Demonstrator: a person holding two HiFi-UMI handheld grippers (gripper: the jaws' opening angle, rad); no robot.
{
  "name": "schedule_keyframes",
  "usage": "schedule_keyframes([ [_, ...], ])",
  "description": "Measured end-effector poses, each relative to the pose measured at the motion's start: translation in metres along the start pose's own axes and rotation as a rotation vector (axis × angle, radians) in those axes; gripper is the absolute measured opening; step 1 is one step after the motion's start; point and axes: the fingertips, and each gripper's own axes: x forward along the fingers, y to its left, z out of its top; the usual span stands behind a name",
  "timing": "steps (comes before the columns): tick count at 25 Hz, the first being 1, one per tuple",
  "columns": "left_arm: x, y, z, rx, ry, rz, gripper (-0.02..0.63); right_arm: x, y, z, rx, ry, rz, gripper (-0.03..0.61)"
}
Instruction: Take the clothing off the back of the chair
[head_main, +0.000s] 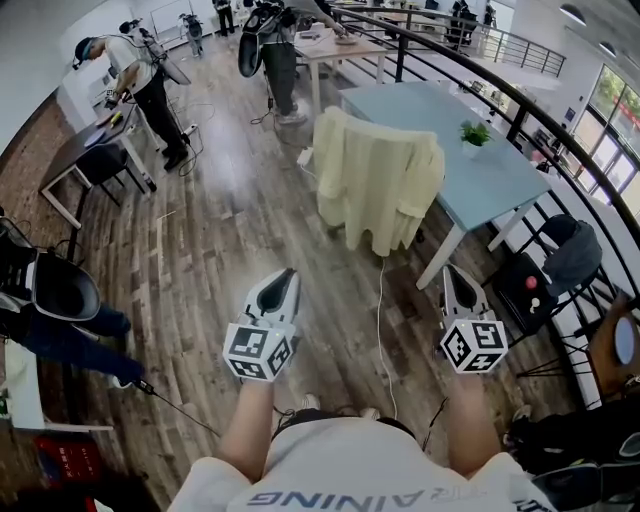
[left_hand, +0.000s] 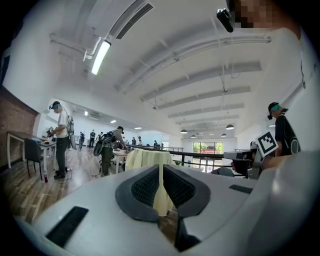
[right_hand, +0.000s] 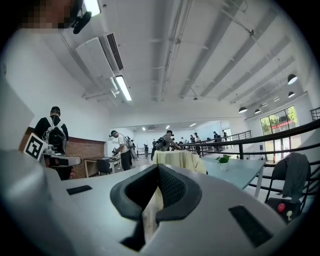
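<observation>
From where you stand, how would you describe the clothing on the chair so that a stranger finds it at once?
Find the long pale blue table beside the black railing. At its left edge, clothing covers a chair back almost entirely. It is pale yellow, unlike the dark jacket hung further right.

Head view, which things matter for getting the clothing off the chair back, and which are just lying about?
Job: yellow garment, left gripper, right gripper, both shut and empty.
Lying about: blue table, potted plant, floor cable, dark jacket.

Wooden floor (head_main: 230, 230) bears a pale, perhaps glass table (head_main: 440, 130).
</observation>
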Motion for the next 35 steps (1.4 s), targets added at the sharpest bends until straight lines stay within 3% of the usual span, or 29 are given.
schedule_keyframes([
  [9, 0.007, 0.026, -0.003, 0.001, 0.008, -0.016, 0.052, 0.015, 0.017, 0.002, -0.005, -0.019, -0.006, 0.02],
  [21, 0.002, 0.083, -0.018, -0.045, 0.029, -0.117, 0.052, 0.048, 0.072, -0.017, 0.04, 0.021, -0.087, 0.02],
  [28, 0.028, 0.111, -0.016, -0.053, 0.026, -0.111, 0.052, 0.083, 0.065, -0.015, 0.046, 0.014, -0.087, 0.02],
  [35, 0.091, 0.119, -0.012, -0.036, 0.046, -0.111, 0.052, 0.135, 0.024, -0.02, 0.075, 0.022, -0.089, 0.02],
])
